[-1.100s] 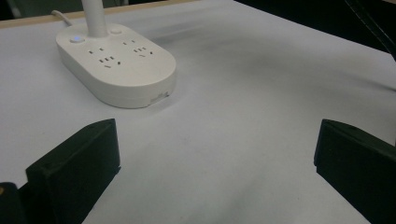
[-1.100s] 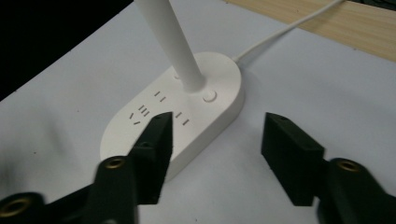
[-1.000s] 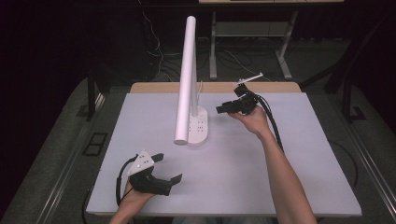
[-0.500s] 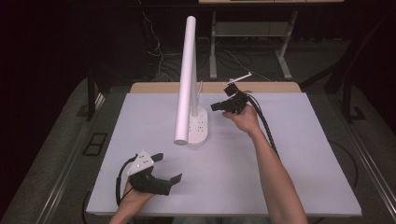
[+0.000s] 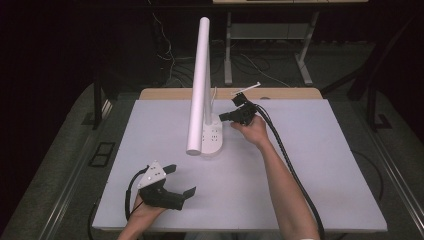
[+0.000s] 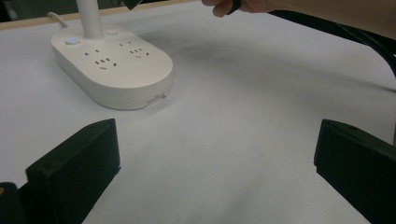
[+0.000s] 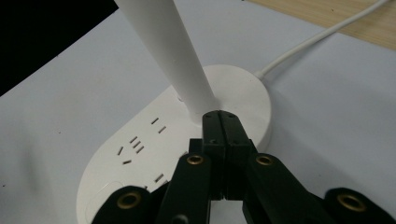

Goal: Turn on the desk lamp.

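A lab or workshop recording space: a white-topped desk (image 5: 320,165) stands on grey carpet (image 5: 55,175) in a dark room, loose cables (image 5: 250,62) trailing past the metal legs of another bench (image 5: 305,65) behind.

One white lamp (image 5: 202,95) stands on one table (image 5: 325,165), with two grippers.

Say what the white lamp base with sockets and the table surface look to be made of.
Lamp base: probably moulded plastic, smooth satin white, with rounded edges, crisp socket slots and a soft sheen. Table surface: looks like a matt pale grey laminate or mat over wood; a bare wooden strip shows along the far edge.
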`<state>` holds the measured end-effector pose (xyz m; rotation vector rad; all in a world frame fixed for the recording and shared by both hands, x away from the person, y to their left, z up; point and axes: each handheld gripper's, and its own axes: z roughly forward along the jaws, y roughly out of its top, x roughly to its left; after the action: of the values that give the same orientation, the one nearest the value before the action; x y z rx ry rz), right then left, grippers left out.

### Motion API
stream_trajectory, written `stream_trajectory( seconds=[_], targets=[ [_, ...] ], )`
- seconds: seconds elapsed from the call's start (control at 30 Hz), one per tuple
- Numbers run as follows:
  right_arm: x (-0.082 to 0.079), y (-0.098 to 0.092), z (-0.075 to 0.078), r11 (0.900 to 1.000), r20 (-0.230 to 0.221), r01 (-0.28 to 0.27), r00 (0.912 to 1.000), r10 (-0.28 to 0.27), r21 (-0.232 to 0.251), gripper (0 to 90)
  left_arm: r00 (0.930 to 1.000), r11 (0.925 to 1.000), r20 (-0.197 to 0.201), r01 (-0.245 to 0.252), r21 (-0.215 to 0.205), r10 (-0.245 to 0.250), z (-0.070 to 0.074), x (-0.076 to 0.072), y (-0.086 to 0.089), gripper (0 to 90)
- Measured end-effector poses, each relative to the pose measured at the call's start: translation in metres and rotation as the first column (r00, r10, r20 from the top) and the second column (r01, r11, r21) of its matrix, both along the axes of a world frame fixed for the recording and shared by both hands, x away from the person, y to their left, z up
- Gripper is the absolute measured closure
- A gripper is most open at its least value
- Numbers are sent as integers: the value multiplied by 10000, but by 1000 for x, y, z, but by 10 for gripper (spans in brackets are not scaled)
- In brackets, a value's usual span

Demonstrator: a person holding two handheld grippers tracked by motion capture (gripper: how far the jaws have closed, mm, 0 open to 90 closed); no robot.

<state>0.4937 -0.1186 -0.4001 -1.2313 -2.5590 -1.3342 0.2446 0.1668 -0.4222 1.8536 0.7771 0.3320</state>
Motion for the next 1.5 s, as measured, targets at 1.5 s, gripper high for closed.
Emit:
stream_trajectory(
  seconds=[1.5],
  targets=[
    [20, 18, -31, 9988, -235, 252, 9994, -242, 425, 892, 10000, 10000, 2, -14, -8, 14, 1, 1, 1, 0]
  ],
)
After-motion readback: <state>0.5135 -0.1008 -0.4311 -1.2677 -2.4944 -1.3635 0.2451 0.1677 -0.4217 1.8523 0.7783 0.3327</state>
